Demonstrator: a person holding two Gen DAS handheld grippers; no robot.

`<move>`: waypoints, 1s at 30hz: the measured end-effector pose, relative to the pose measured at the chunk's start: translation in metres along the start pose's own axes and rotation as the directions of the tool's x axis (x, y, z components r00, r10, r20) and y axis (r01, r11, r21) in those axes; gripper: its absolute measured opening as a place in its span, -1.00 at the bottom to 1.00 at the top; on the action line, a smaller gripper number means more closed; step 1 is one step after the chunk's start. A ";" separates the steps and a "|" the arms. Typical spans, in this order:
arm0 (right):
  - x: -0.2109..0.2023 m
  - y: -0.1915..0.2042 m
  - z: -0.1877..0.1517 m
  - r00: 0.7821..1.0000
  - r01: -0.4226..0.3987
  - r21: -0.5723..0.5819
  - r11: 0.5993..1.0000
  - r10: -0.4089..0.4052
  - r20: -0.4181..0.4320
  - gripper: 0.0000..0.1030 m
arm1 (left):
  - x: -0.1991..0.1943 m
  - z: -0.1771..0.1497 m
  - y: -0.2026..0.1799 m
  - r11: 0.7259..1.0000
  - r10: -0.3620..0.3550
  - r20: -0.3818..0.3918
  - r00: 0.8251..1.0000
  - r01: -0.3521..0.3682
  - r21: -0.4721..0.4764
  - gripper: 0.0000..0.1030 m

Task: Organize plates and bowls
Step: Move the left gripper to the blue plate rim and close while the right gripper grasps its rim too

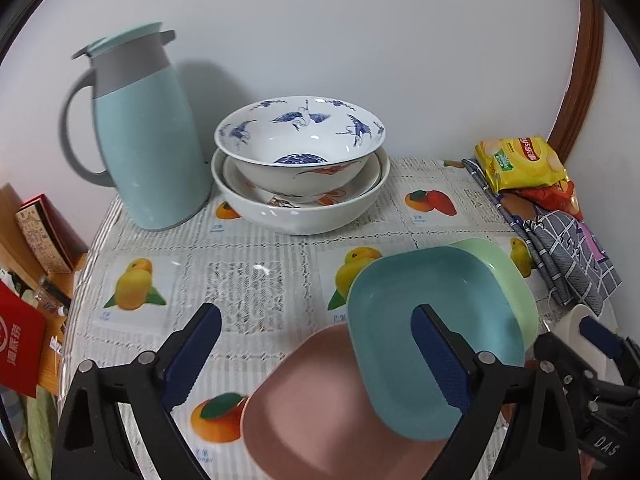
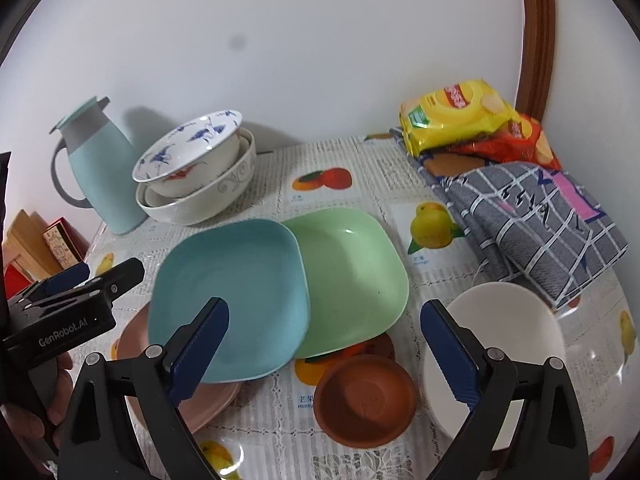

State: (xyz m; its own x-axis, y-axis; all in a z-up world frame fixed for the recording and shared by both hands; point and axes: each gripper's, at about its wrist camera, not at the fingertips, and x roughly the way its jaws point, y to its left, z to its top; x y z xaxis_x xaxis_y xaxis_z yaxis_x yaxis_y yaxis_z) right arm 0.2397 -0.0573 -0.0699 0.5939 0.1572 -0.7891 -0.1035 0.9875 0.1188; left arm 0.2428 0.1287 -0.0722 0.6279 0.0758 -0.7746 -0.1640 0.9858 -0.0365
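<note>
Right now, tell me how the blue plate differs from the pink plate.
The blue plate lies on top, its near corner overlapping the pink plate, which lies flat on the tablecloth underneath. The blue plate shows almost whole; the pink plate is partly covered. Both are squarish with rounded corners and look empty.

Teal thermos jug (image 1: 148, 136), yellow snack bag (image 2: 456, 114), folded checked cloth (image 2: 532, 216).

Both views look forward and steeply down along their own jaws at the tabletop (image 1: 256, 240), from close above its near edge, facing the wall. The left wrist view sits further left, with the jug (image 1: 148, 136) large and near. The right wrist view sits further right, over the white bowl (image 2: 508, 320). Both share the blue plate (image 1: 432, 320), the stacked bowls (image 2: 192, 176) and the cloth (image 2: 532, 220).
</note>
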 end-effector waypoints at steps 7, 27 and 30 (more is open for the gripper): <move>0.032 0.004 -0.004 0.998 -0.013 -0.018 1.000 0.012 -0.066 0.50 | 0.022 0.006 -0.006 1.000 -0.017 -0.012 1.000 0.017 -0.001 0.44; 0.058 0.008 -0.012 0.995 0.016 -0.015 1.000 -0.018 -0.098 -0.50 | 0.059 -0.008 -0.009 0.991 -0.129 -0.089 0.988 0.126 -0.037 -0.74; 0.059 0.012 -0.013 0.994 -0.034 -0.014 0.999 0.033 -0.106 -0.77 | 0.053 -0.010 -0.014 0.994 -0.111 -0.071 0.991 0.111 -0.010 -0.76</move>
State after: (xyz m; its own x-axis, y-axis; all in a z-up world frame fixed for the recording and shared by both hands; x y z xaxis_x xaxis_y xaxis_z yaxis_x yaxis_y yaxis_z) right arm 0.2636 -0.0359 -0.1229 0.5022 0.1873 -0.8442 -0.1347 0.9813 0.1375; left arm 0.2712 0.1173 -0.1193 0.5863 -0.0454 -0.8088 -0.1009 0.9866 -0.1285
